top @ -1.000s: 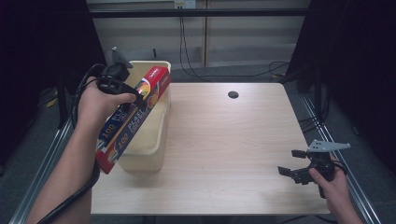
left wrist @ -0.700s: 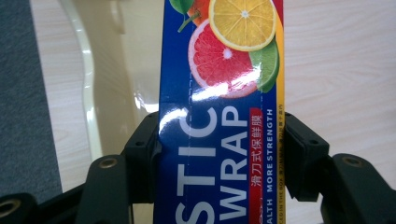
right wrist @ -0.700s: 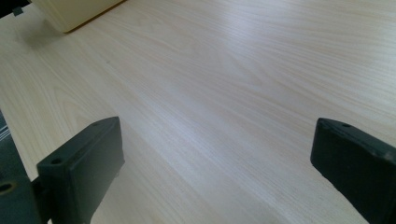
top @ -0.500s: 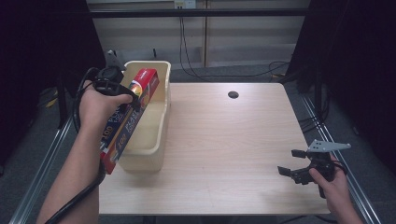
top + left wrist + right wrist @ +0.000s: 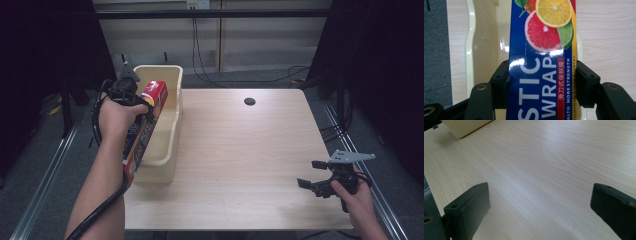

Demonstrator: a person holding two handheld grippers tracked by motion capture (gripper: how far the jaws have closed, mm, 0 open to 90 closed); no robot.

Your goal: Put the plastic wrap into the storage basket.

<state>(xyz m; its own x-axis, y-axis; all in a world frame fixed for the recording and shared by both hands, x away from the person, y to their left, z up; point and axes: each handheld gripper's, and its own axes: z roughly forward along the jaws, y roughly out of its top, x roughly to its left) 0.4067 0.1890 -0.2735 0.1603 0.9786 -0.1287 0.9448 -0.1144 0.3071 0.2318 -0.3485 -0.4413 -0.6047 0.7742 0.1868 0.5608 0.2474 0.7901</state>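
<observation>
The light wooden table [image 5: 240, 150] spans the high view, with a small dark round hole [image 5: 249, 101] near its far edge. A cream plastic bin [image 5: 172, 125] sits along the table's left side. Above it, tilted lengthwise over the bin's left wall, is the blue and red plastic wrap box [image 5: 145, 125], citrus printed on its face. Your left gripper [image 5: 541, 82] clamps that box, one jaw pressed to each long side. Your right gripper [image 5: 317, 176] rests low over bare tabletop near the front right corner, jaws spread wide apart with nothing between them.
</observation>
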